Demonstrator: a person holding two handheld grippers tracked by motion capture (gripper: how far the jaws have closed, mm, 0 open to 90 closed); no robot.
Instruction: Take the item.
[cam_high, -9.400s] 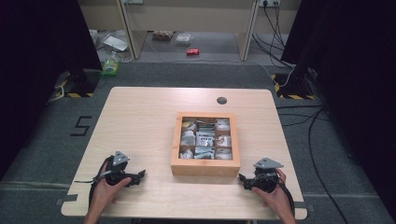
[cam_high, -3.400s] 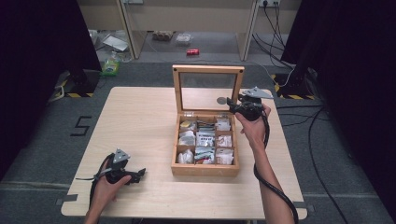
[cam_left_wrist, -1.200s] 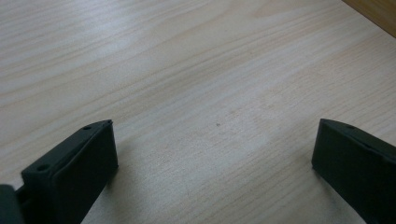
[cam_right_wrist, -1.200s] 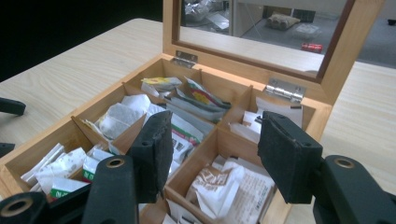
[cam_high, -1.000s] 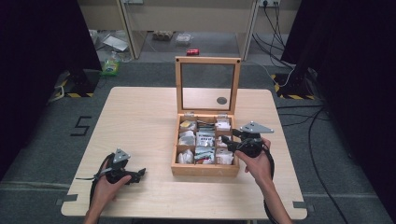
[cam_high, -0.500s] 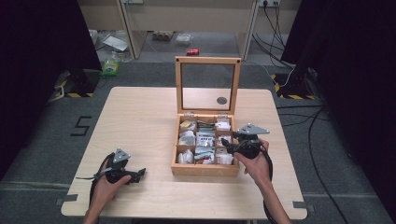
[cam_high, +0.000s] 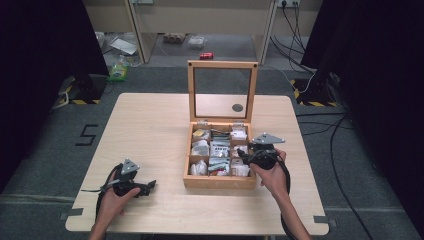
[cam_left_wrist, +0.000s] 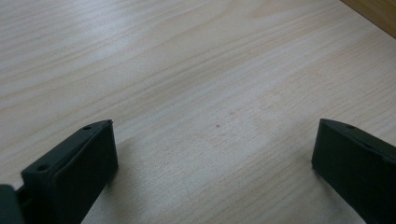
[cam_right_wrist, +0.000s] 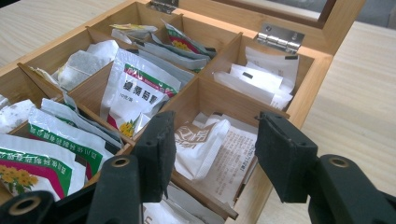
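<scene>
- Sachet (cam_right_wrist: 201, 140): a white tea packet lies in the middle compartment of the box's right-hand column, and that is what my right gripper (cam_right_wrist: 212, 149) is lined up on.
- Box (cam_high: 220, 181) sits toward the table's (cam_high: 150, 130) right half, its glass lid (cam_high: 222, 90) standing upright at the far edge.
- In the high view, my right gripper (cam_high: 241, 153) hovers over the box's right edge, pointing in across the compartments.
- Its jaws stand moderately wide, empty, one on each side of the sachet and above it, not touching as far as I can tell.
- My left gripper (cam_high: 149, 186) rests near the table's front-left corner, jaws spread wide on bare wood, holding nothing.
- Step in hand, as I judge it: the reach for a sachet, with the grasp not yet made.
- Next I would need to dip lower into the compartment and close on the sachet's raised upper edge, keeping clear of the thin wooden dividers (cam_right_wrist: 187, 95).
- The packet looks limp, so a pinch on one edge should do.
</scene>
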